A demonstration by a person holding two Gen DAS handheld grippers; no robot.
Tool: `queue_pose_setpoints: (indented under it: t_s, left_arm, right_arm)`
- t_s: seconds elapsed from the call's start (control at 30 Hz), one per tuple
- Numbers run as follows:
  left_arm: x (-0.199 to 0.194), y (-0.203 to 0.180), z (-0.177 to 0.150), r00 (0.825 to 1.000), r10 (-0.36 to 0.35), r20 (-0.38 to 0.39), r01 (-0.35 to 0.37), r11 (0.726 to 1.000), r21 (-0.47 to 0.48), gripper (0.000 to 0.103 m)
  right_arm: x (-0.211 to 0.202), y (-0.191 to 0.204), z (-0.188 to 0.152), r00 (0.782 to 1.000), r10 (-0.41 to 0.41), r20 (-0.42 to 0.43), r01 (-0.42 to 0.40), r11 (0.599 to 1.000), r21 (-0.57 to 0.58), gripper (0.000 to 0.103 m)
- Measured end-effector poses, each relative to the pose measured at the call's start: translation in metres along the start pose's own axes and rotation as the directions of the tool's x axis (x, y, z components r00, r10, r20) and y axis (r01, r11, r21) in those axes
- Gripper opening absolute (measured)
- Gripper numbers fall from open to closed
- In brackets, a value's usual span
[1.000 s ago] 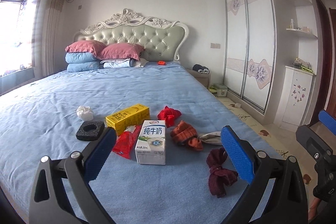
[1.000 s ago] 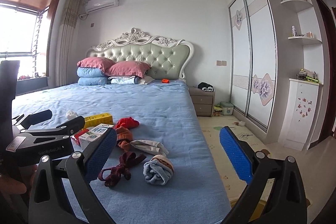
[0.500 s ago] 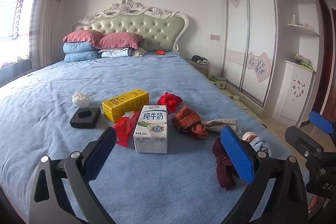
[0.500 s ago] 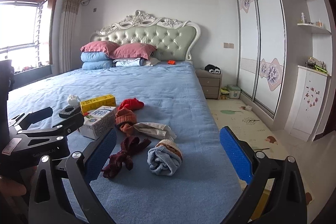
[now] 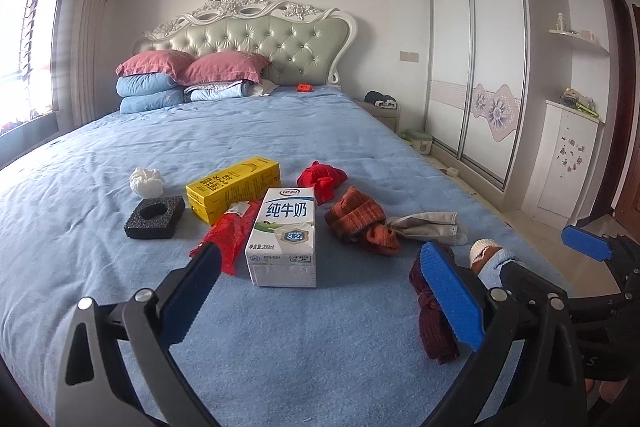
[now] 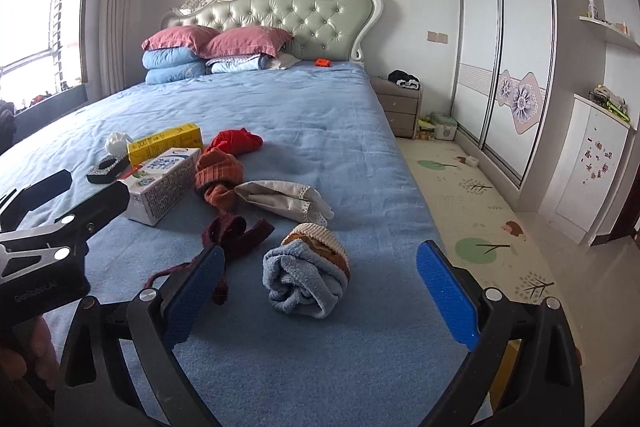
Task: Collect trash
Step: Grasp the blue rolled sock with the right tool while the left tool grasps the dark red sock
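The left gripper [image 5: 320,297] is hovering low over the bed [image 5: 280,131] with its fingers spread wide and nothing between them, the milk carton [image 5: 283,237] lying just ahead in the gap. The left finger [image 5: 191,295] is covering the lower tip of the red wrapper [image 5: 226,235], which is lying against the carton's left side; the yellow box [image 5: 234,187] is sitting behind both, its near corner hidden by them. A black foam block [image 5: 155,218] and a white crumpled tissue [image 5: 146,182] are lying further left, apart from the rest. The right finger [image 5: 450,291] is hiding much of the maroon sock [image 5: 434,327], and the blue sock [image 5: 494,261] behind it is showing only in part. In the right wrist view, the right gripper [image 6: 320,299] is also holding its fingers wide apart and empty, with that rolled blue sock [image 6: 306,277] lying between and beyond them. The orange sock [image 6: 218,175], red cloth [image 6: 236,141] and beige sock [image 6: 280,199] are lying loose nearby. The carton's print is too small to read here.
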State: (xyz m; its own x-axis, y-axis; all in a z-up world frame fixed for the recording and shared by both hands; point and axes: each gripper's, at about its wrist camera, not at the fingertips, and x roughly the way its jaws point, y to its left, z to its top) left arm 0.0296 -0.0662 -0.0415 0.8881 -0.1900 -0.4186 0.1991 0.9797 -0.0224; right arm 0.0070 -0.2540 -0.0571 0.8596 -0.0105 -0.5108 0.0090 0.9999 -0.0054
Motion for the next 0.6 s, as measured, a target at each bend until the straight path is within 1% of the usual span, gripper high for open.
queue_pose_setpoints:
  t_s: [0.03, 0.1, 0.13, 0.17, 0.23, 0.3, 0.33, 0.37, 0.43, 0.5, 0.6]
  left_arm:
    - [0.000, 0.001, 0.000, 1.000, -0.009, -0.003, 0.009, 1.000, -0.008, 0.099]
    - [0.000, 0.003, 0.001, 1.000, -0.004, 0.001, 0.004, 1.000, -0.016, 0.099]
    - [0.000, 0.003, 0.001, 1.000, 0.002, 0.002, -0.002, 1.000, -0.015, 0.099]
    - [0.000, 0.003, 0.003, 1.000, 0.004, 0.002, -0.004, 1.000, -0.013, 0.099]
    - [0.001, 0.002, 0.003, 1.000, 0.004, -0.003, -0.004, 1.000, -0.010, 0.099]
    - [0.002, 0.000, 0.003, 1.000, -0.007, -0.011, 0.006, 1.000, -0.007, 0.099]
    - [0.002, -0.002, 0.003, 1.000, -0.012, -0.015, 0.012, 1.000, -0.004, 0.099]
    - [0.003, -0.005, 0.003, 1.000, -0.021, -0.020, 0.021, 1.000, 0.002, 0.099]
    - [0.007, -0.012, 0.002, 0.999, -0.027, -0.045, 0.028, 0.999, 0.028, 0.099]
    - [0.011, -0.019, 0.001, 0.998, -0.016, -0.063, 0.019, 0.999, 0.051, 0.099]
    - [0.017, -0.031, 0.000, 0.993, -0.059, -0.100, 0.065, 0.996, 0.063, 0.099]
  right_arm:
    - [0.003, 0.000, 0.001, 1.000, 0.002, -0.011, -0.002, 1.000, -0.003, 0.090]
    - [0.008, -0.001, 0.002, 0.999, 0.012, -0.032, -0.012, 1.000, -0.003, 0.085]
    - [0.011, -0.001, 0.004, 0.999, 0.012, -0.044, -0.013, 1.000, -0.004, 0.077]
    - [0.016, -0.001, 0.004, 0.998, 0.012, -0.068, -0.013, 1.000, -0.010, 0.066]
    - [0.028, -0.002, 0.004, 0.991, 0.028, -0.127, -0.030, 1.000, -0.010, 0.055]
    - [0.036, -0.004, 0.001, 0.984, 0.073, -0.163, -0.072, 0.997, 0.016, 0.048]
    - [0.037, -0.004, 0.000, 0.982, 0.083, -0.172, -0.082, 0.997, 0.015, 0.039]
    - [0.035, -0.004, 0.000, 0.982, 0.081, -0.169, -0.080, 0.997, 0.011, 0.033]
    - [0.028, -0.007, 0.000, 0.985, 0.094, -0.146, -0.092, 0.996, 0.024, 0.029]
    - [0.017, -0.016, 0.001, 0.989, 0.108, -0.106, -0.103, 0.993, 0.051, 0.029]
    - [0.000, -0.030, 0.002, 0.994, 0.091, -0.053, -0.087, 0.993, 0.074, 0.029]
